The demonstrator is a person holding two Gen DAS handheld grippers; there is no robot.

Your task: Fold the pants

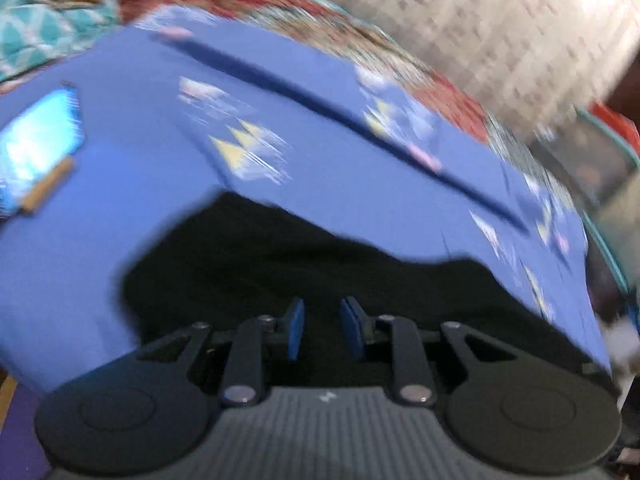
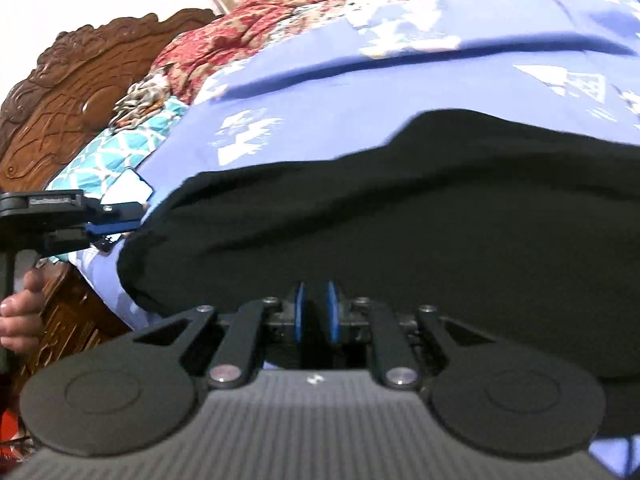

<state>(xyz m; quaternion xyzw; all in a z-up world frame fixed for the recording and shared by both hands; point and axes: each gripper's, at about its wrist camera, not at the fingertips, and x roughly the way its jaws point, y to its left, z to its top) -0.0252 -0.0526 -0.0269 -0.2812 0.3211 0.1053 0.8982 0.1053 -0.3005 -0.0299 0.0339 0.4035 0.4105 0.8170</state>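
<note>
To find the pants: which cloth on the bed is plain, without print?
The black pants, lying nearest the fingers; the blue sheet, red quilt and teal cloth all carry patterns.

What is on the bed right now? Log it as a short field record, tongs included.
garment: black fabric pants, bunched on the bed
surface: blue bedsheet with white triangle print
left tongs: over the pants, gap between blue pads, nothing between them
right tongs: at the pants' near edge, narrow gap, grip unclear
behind: carved brown wooden headboard
image: left view motion-blurred
</note>
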